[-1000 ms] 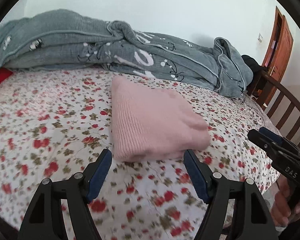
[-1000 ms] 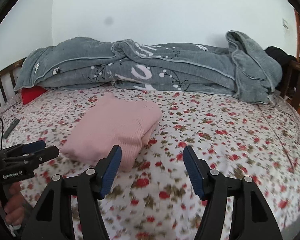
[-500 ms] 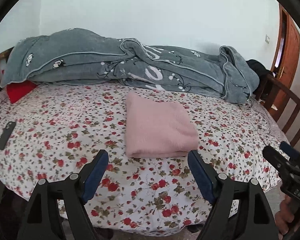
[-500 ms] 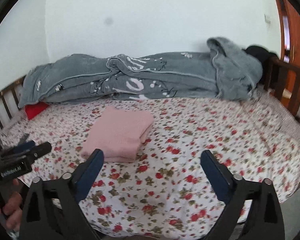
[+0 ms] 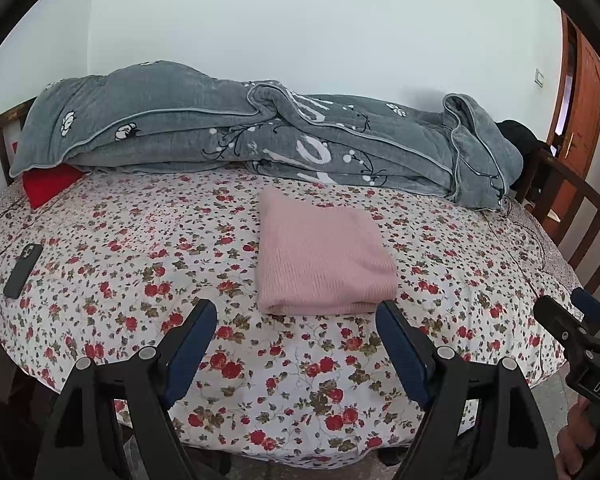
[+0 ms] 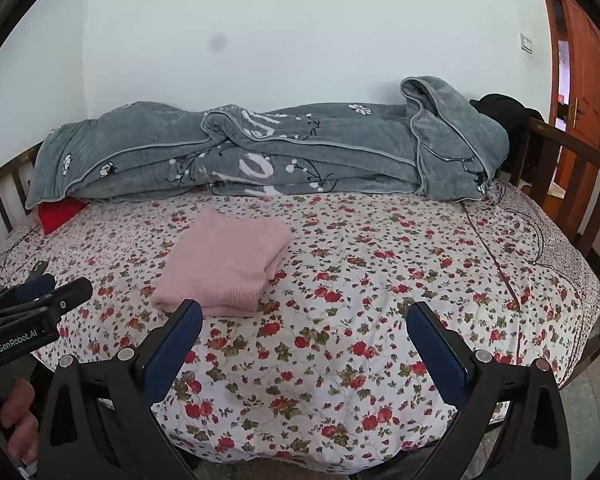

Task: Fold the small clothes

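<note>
A pink knitted garment (image 5: 320, 252) lies folded into a neat rectangle on the flowered bed sheet (image 5: 140, 264); it also shows in the right wrist view (image 6: 224, 262). My left gripper (image 5: 296, 344) is open and empty, held back from the bed's near edge, in line with the garment. My right gripper (image 6: 304, 344) is open and empty, back from the bed and to the right of the garment. Each gripper shows at the edge of the other's view, the right one (image 5: 580, 328) and the left one (image 6: 40, 296).
A rumpled grey blanket (image 5: 260, 144) lies along the far side of the bed against the wall. A red pillow (image 5: 48, 184) peeks out at its left end. A dark phone (image 5: 22, 264) lies on the sheet at left. A wooden bed rail (image 6: 572, 176) and door (image 6: 580, 80) stand at right.
Both grippers have pulled back and up away from the bed, so more of the bed shows. The folded pink garment has stayed in place.
</note>
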